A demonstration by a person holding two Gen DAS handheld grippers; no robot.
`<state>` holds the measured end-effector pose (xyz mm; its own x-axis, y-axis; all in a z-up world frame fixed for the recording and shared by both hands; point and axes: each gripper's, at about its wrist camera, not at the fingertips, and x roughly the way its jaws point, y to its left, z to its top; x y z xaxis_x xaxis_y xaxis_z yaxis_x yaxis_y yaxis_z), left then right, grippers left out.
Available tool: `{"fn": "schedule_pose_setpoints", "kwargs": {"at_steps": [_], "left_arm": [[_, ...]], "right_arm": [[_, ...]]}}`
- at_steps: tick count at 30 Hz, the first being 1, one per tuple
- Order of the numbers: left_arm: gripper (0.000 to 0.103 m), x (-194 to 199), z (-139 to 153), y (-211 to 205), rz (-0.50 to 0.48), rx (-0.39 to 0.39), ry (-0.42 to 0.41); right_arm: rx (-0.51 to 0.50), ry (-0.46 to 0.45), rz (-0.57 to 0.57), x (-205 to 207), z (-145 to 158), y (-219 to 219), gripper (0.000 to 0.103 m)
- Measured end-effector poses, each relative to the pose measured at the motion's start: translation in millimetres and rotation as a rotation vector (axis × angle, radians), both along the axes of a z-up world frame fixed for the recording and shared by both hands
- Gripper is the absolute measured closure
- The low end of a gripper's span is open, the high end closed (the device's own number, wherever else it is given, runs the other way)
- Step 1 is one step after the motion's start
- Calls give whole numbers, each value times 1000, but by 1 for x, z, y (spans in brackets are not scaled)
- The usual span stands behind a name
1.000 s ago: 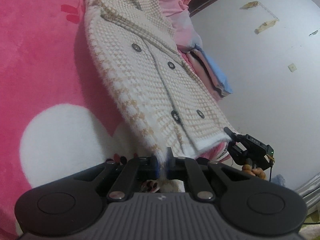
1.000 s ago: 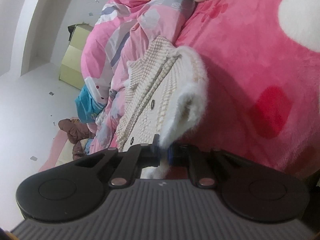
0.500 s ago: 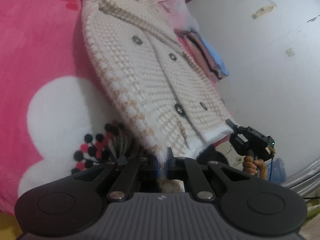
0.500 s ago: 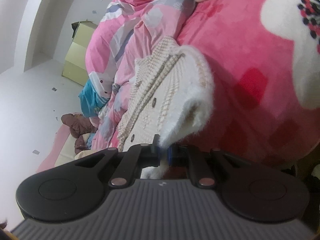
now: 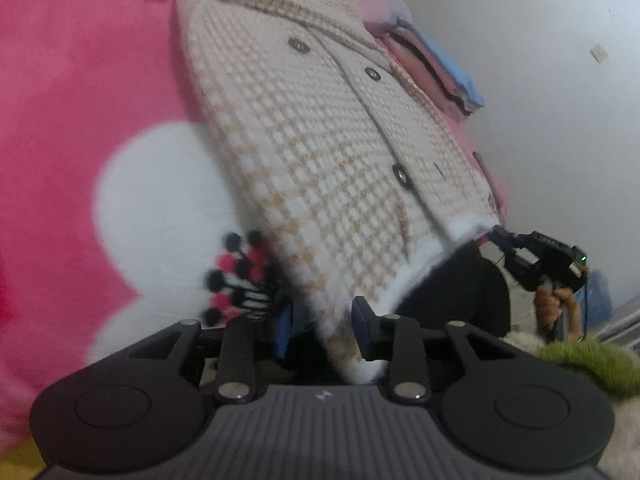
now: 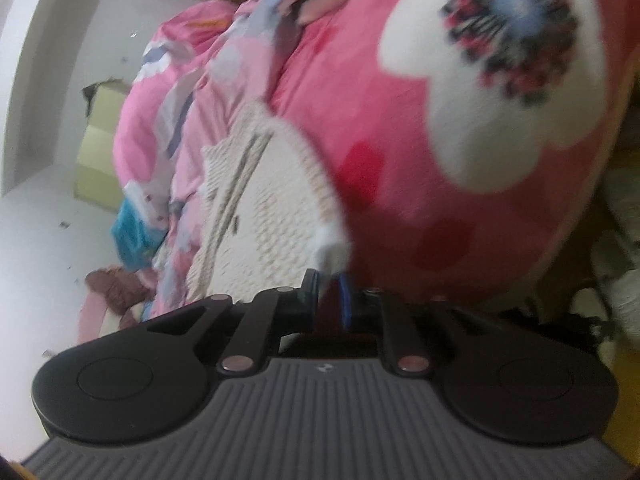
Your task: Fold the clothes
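Observation:
A cream houndstooth coat (image 5: 320,140) with dark buttons lies front up on the pink flower blanket (image 5: 80,100). Its fluffy white hem reaches the near edge of the bed. My left gripper (image 5: 323,320) is opening: the hem's left corner hangs between its jaws, but the pads stand clear of it. In the right wrist view the coat (image 6: 260,208) runs away from me, and the hem's other corner (image 6: 334,246) sits at the tips of my right gripper (image 6: 329,294). Those jaws are opening too, with a narrow gap between them. The right gripper (image 5: 505,240) also shows at the hem.
A bunched pink quilt (image 6: 160,120) lies beyond the coat's collar, with folded pink and blue cloth (image 5: 440,68) beside it. A hand (image 5: 556,308) holds the right gripper's handle. Something fuzzy and green (image 5: 588,364) lies low at the right. A yellow-green box (image 6: 100,140) stands by the white wall.
Both grippers were shut on the hem corners; now both pairs of jaws have parted and the cloth is loose. The coat's hem has come nearer the bed's edge.

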<state>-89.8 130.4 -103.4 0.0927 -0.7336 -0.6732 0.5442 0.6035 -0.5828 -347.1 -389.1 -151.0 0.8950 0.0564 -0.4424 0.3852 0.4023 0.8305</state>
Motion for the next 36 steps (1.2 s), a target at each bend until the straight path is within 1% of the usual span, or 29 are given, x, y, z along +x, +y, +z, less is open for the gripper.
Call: {"fn": "schedule_pose_setpoints", "kwargs": {"at_steps": [1,2,3,6,8,10,13,15,18,21,25,27,29,30,31,32,33,34,35,36], "left_arm": [[67,1,7,7,-16,11,-31],[60,2,15,13,-34,19,-64],[56,4,23,18,-50,29,-95],[55,23,47,30,-55,81,-190],[55,43,59,35,-11,92,-239],[55,69,69,37,59,70,-267],[55,112,78,27,160,43,-306],[55,141,80,6,206,44,-335],[55,178,81,-35,222,57,-411],[55,208,77,-86,221,89,-507],[55,233,66,-143,221,128,-601],[55,247,54,-161,259,196,-627],[56,261,35,-164,312,240,-569],[58,265,25,-161,337,243,-547],[58,266,18,-157,356,219,-546],[58,266,13,-154,371,198,-550],[58,263,11,-153,375,186,-565],[58,261,10,-154,377,184,-578],[58,259,9,-153,379,176,-584],[59,258,8,-152,382,169,-590]], "right_arm": [[-19,15,-15,-4,3,-2,91],[-43,30,-24,-6,8,-4,91],[-84,47,-24,-4,16,-6,91],[-222,77,6,17,48,-10,91],[-324,79,51,43,73,-9,90],[-445,92,105,74,99,-4,90],[-635,116,217,128,131,7,88],[-728,129,297,170,145,14,88],[-817,126,408,235,155,23,88],[-837,124,484,302,151,29,87],[-794,142,460,373,135,15,87],[-774,144,430,405,124,2,87],[-759,148,388,428,107,-12,87],[-768,162,368,438,96,-17,87],[-793,188,350,447,84,-20,87],[-803,224,341,455,68,-24,91],[-789,227,338,456,53,-29,91],[-775,194,337,453,46,-32,92],[-772,194,345,452,50,-33,92],[-769,212,357,453,58,-33,91]]}}
